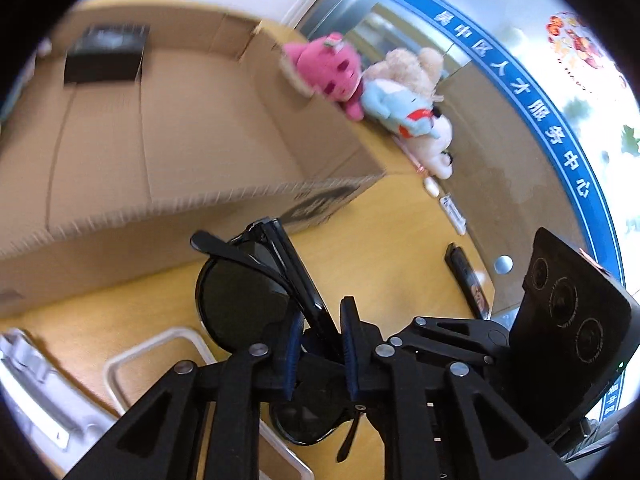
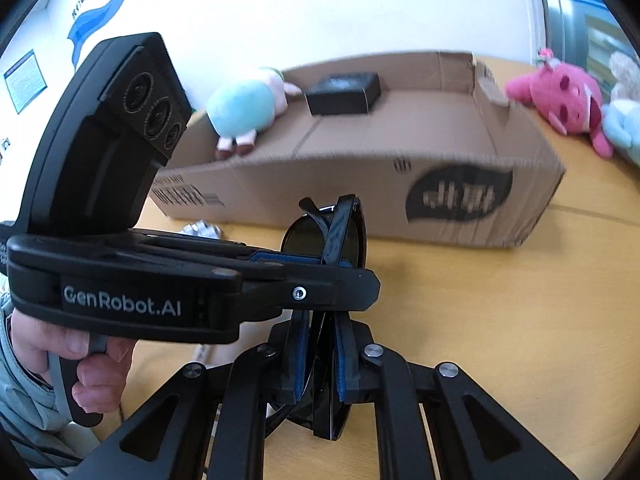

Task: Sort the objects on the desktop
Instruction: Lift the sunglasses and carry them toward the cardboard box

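Black fingers (image 1: 294, 354) of the left gripper (image 1: 320, 344) filled the bottom of the left wrist view, clamped tight on a pair of folded black sunglasses (image 1: 244, 304), one dark lens sticking out to the left above the yellow worktop (image 1: 392, 216). Just beyond sat an open cardboard box (image 1: 200, 152) with a small black box (image 1: 104, 56) inside, and a pink plush (image 1: 324, 68) leaned at its far corner beside a blue-and-white plush (image 1: 404, 112). A white tray (image 1: 160, 344) edged in at lower left. Over to the right wrist view: the right gripper (image 2: 316, 364) was pressed together on the same sunglasses (image 2: 320, 408) from below, while the left gripper (image 2: 338, 258) came in sideways across the frame, gripping them higher up, a hand (image 2: 76, 356) wrapped around its handle. Behind them stood the cardboard box (image 2: 360, 196), a light-blue plush (image 2: 244, 108) resting on its left end.
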`<state>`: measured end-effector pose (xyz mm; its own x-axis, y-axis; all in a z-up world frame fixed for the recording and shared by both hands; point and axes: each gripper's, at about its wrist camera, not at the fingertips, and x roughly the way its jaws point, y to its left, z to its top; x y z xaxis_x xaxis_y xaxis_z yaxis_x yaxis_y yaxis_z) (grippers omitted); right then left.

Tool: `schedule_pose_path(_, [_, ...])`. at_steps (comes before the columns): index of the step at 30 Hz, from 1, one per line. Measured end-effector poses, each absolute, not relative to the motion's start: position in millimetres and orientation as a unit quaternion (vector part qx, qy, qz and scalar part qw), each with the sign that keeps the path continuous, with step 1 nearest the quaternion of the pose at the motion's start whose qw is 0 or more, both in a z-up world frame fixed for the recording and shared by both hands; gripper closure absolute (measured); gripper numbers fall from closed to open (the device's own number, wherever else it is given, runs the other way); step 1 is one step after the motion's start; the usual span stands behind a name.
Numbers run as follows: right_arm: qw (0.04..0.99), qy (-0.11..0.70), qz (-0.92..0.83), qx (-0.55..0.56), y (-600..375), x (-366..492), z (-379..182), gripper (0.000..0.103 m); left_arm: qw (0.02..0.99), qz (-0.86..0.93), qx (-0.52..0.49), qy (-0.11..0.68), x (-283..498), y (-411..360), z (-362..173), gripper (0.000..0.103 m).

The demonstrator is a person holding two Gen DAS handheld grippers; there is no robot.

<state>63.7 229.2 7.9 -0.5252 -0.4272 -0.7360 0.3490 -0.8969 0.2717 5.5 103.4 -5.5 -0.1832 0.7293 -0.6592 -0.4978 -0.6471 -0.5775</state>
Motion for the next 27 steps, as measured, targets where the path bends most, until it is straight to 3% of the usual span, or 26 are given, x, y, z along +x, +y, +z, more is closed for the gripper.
schedule_pose_path(9, [0.234, -0.037, -0.9, 0.365, 225, 56, 67, 0.093, 0.417, 0.799, -0.424, -0.088, -11, 102, 59, 0.091])
schedule_pose_path(27, [0.247, 0.011, -0.945, 0.216, 222, -50, 213, 0.093, 0.442, 0.852, -0.278, -0.036, -106, 96, 208, 0.091])
